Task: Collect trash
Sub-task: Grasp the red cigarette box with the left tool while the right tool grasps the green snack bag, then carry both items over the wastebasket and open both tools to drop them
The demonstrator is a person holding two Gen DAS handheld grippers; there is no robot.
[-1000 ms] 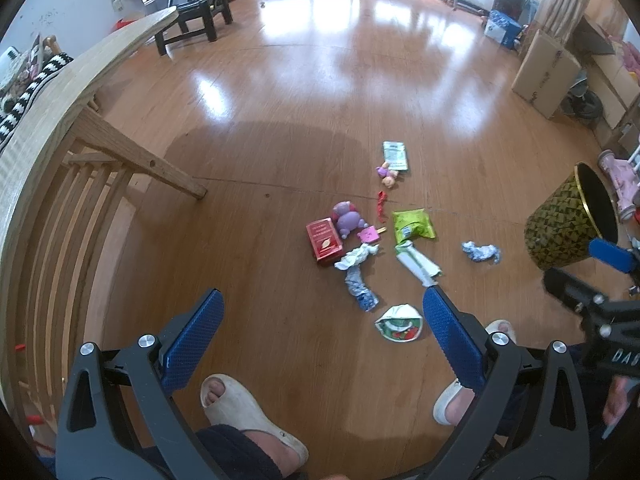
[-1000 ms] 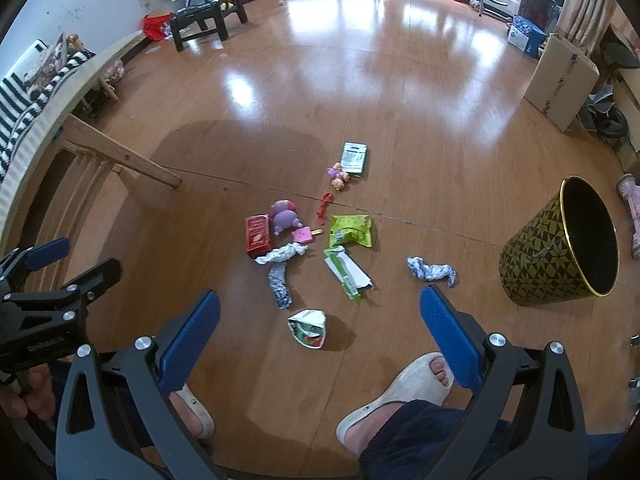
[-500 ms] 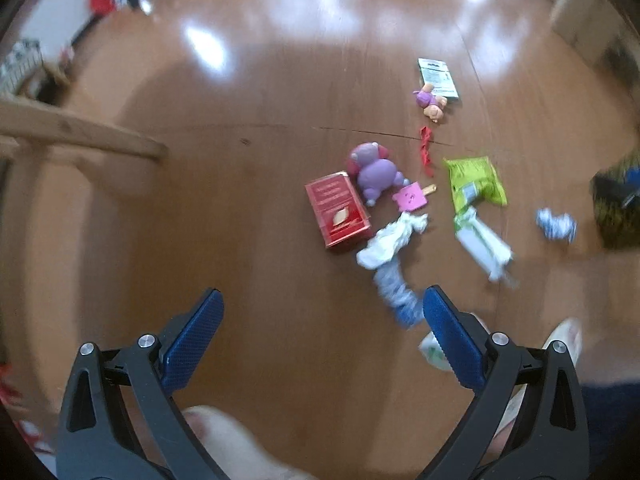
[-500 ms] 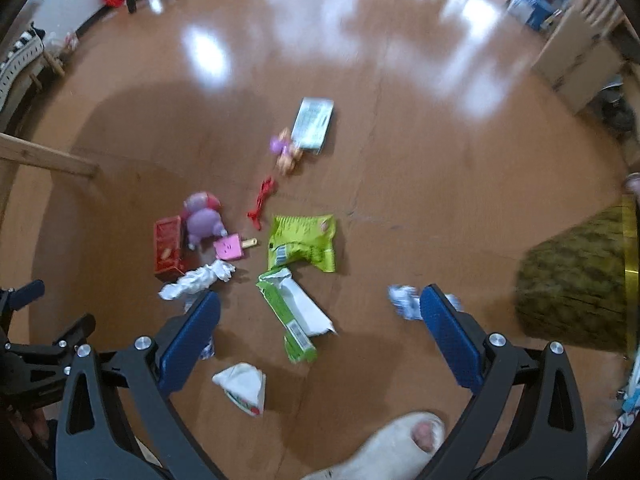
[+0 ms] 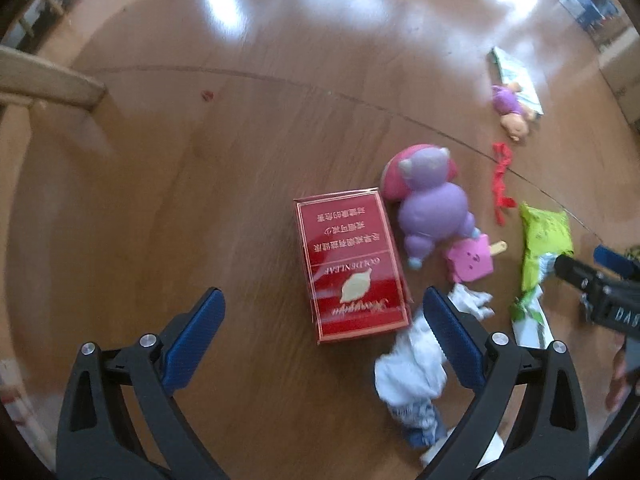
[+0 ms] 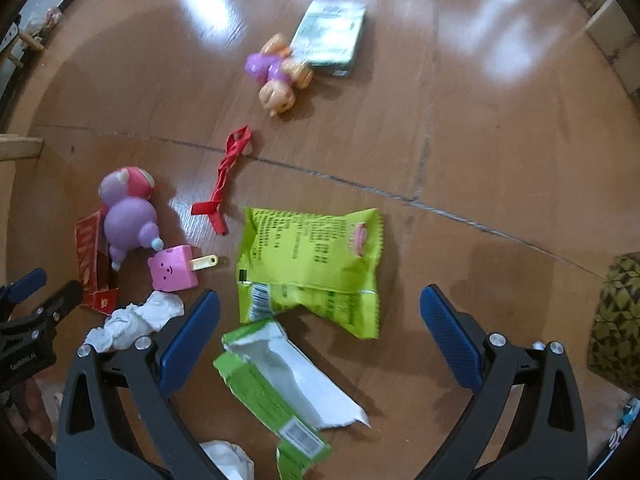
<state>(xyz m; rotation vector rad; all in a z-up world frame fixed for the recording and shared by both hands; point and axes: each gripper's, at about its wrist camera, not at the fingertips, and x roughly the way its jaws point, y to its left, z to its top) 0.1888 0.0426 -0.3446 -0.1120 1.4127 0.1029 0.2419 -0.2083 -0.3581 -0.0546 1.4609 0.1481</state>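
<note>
My left gripper (image 5: 320, 332) is open, low over the wooden floor, with a red cigarette box (image 5: 348, 264) just ahead between its fingers. Crumpled white tissue (image 5: 416, 368) lies by its right finger. My right gripper (image 6: 320, 332) is open above a green snack bag (image 6: 312, 268) and a torn green-and-white wrapper (image 6: 288, 388). The red box (image 6: 90, 264), more white tissue (image 6: 136, 320) and the left gripper (image 6: 36, 312) show at the right wrist view's left. The patterned trash bin (image 6: 616, 320) stands at its right edge.
Toys lie among the trash: a purple plush (image 5: 432, 204), a pink popsicle toy (image 6: 174, 274), a small doll (image 6: 276, 76), a red ribbon (image 6: 224, 176). A green-white packet (image 6: 330, 38) lies farther off. A wooden furniture leg (image 5: 48, 88) is at the left.
Both grippers have dropped down close to the floor and moved forward over the trash; the left is now at the red box, the right at the green bag. Both stay open.
</note>
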